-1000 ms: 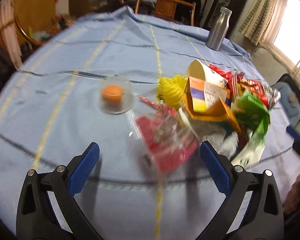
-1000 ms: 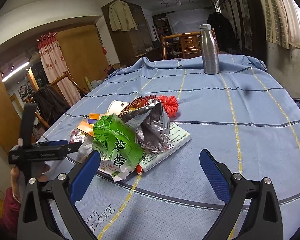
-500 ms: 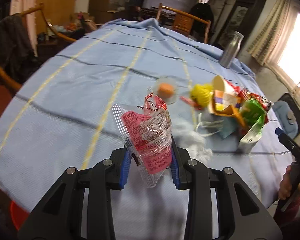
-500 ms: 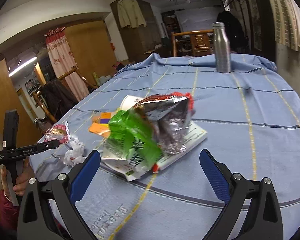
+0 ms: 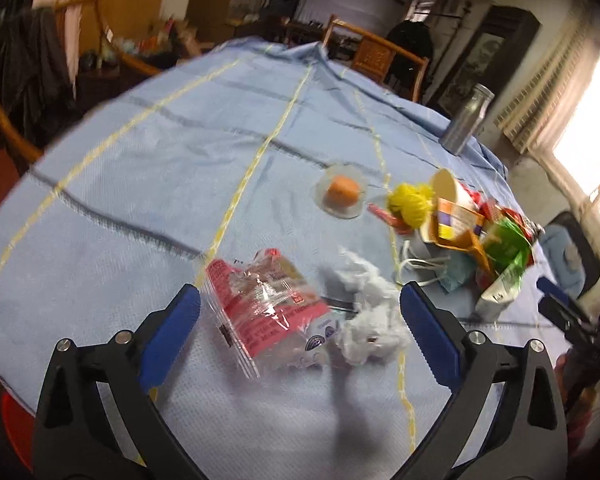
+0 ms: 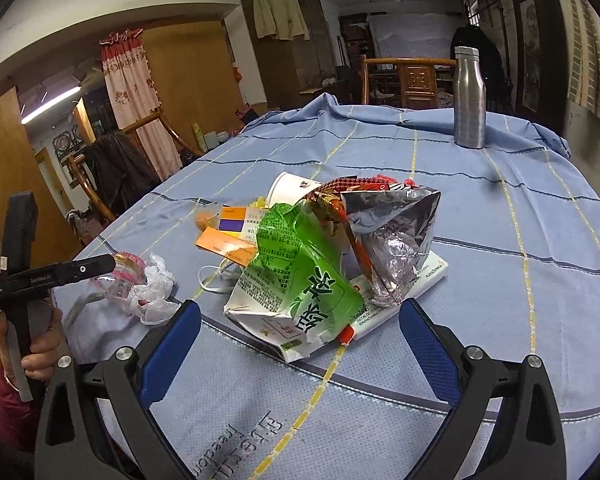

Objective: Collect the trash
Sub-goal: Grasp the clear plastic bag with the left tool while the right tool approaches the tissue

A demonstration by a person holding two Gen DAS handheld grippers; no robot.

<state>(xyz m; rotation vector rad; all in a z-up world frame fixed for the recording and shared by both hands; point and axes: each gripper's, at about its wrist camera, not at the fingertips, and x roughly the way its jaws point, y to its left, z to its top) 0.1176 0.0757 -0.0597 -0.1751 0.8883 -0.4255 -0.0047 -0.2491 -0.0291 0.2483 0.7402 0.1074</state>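
Two tongs [image 5: 300, 320] [image 6: 300, 336] (both agape, left just opened), one red wrapper [image 5: 260, 304] lying loose, one bottle [image 6: 469, 98].

Dim room, window [image 5: 592, 120] glare at right — left wrist view motion-blurred, fisheye edges bent and dark.

The left claw [image 5: 300, 322] has just opened, dropping the red wrapper [image 5: 266, 312] onto the tablecloth [image 5: 148, 168].

Glossy plastic wrapper [image 5: 266, 308]; woven tablecloth [image 5: 148, 168]
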